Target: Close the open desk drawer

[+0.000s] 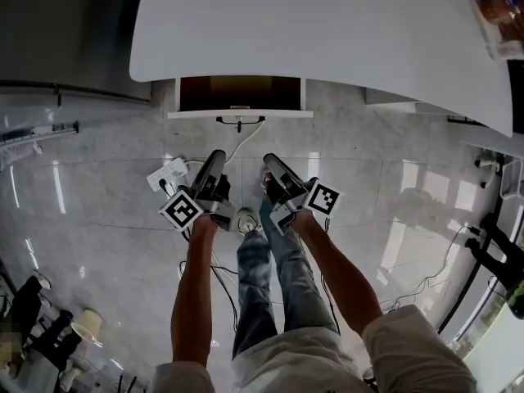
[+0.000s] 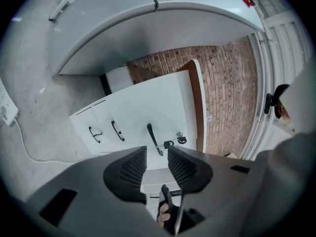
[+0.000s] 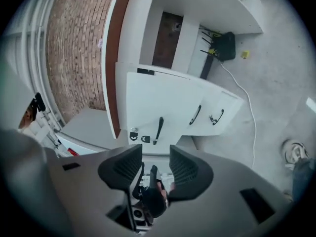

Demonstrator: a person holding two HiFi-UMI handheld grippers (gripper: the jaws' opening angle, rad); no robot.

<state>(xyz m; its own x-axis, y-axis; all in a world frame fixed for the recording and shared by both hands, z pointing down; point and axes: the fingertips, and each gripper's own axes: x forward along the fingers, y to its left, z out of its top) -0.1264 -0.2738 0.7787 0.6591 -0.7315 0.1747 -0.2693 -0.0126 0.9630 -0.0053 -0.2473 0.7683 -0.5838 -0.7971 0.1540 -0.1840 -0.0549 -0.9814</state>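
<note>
Head view: the open drawer (image 1: 278, 114) sits at the upper centre of the frame, sticking out from under the smooth white desk top (image 1: 327, 23) with its rounded corners. The drawer has a flat white front, 1 dark handle and a brown inside. Below it, at the frame's centre, 2 grippers point toward it over a glossy, marbled grey floor (image 1: 98, 195): the left gripper (image 1: 216, 158) and the right gripper (image 1: 270, 164), well apart from the drawer. Each carries 1 cube with black-and-white square markers. A white power strip (image 1: 166, 175) lies on the floor just left of the left gripper.

In the left gripper view the 2 black ribbed pads (image 2: 132, 168) stand apart with nothing between them; beyond them, the white drawer fronts show 3 slim dark handles (image 2: 153, 138) against a red-brown brick wall (image 2: 227, 93). In the right gripper view the 2 ribbed pads (image 3: 123, 167) are likewise spread and empty.
</note>
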